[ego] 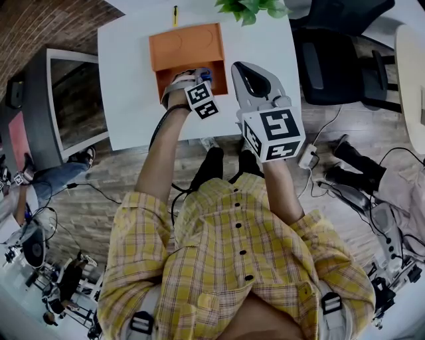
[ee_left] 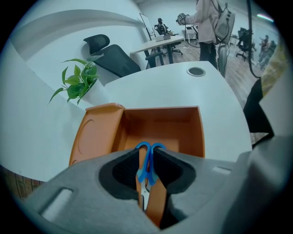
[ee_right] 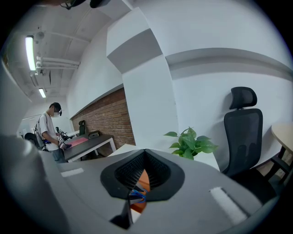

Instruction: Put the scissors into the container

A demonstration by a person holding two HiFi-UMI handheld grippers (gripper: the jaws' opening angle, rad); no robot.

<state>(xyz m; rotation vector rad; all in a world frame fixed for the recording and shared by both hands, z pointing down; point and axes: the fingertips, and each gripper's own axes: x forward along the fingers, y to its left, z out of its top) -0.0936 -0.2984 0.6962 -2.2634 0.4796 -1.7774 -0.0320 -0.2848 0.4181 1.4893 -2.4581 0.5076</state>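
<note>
The scissors (ee_left: 145,165) are pinched between the jaws of the left gripper (ee_left: 146,154), which are clenched on the blue handles. The handle loops point out past the jaw tips toward 12 o'clock, and the silver blades run back toward the camera. They hang over the near side of the orange container (ee_left: 185,130), an open box. From here I cannot tell whether they touch its floor. In the left gripper view the container's lid (ee_left: 94,137) lies folded flat at 9 o'clock of the box (in the head view it sits at the box's 12 o'clock).

At 3 o'clock of the left gripper, just beside the container's right wall, the right gripper (ego: 247,73) is held up above the white tabletop (ego: 133,99). Its jaws are closed together on nothing. Through the thin slit below their tips, its own view shows only a sliver of orange and blue.

In the head view a potted plant (ego: 252,8) stands on the tabletop's far edge at 1 o'clock of the container. A black office chair (ego: 332,60) sits off the tabletop at 3 o'clock.
</note>
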